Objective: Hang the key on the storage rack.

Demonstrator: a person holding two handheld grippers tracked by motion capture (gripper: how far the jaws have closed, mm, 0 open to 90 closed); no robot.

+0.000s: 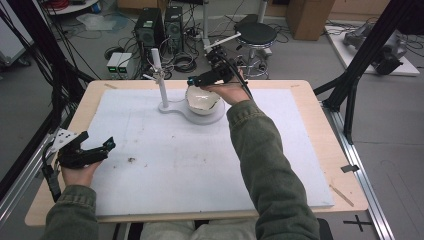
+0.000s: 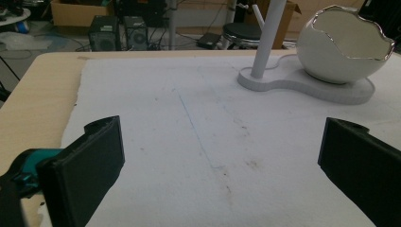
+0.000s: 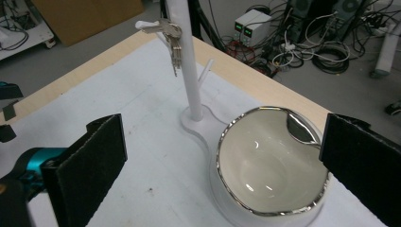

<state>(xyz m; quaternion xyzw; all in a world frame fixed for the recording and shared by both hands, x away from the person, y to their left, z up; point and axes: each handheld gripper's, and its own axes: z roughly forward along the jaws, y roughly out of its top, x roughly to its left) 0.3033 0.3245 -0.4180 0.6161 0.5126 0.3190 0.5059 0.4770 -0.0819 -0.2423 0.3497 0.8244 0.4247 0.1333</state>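
**Desk inspection: right claw open above egg-shaped bowl, left claw idle**

Desk (image 1: 320, 150), pale wood, carries a white foam mat (image 1: 200, 160) covering most of its top; the mat shows scuffs and a small dark mark near its left-centre.

On the far middle of the mat sits a white stand base (image 1: 172, 108), a flat figure-eight plate. From its left lobe rises an upright white post (image 3: 189, 61) with short side pegs. A bunch of keys (image 3: 172, 40) hangs from the upper left peg, clear of the mat.

On the right lobe of the base rests a white bowl (image 3: 265, 165) shaped like a cracked eggshell, with a jagged silver rim. It stands upright, mouth up, interior glossy and holding nothing visible. The left gripper view shows the same bowl (image 2: 343, 49) seated on the base just beside the post.

Right claw (image 1: 207, 80) hangs over the bowl, the hand at the bowl's far right edge. In the right gripper view its jaws stand wide apart, one to each side of the bowl, gripping nothing; contact with the rim cannot be determined.

Left claw (image 1: 95, 150) lies low at the near left edge of the mat, well apart from the stand. Its jaws are spread wide over bare mat, holding nothing.
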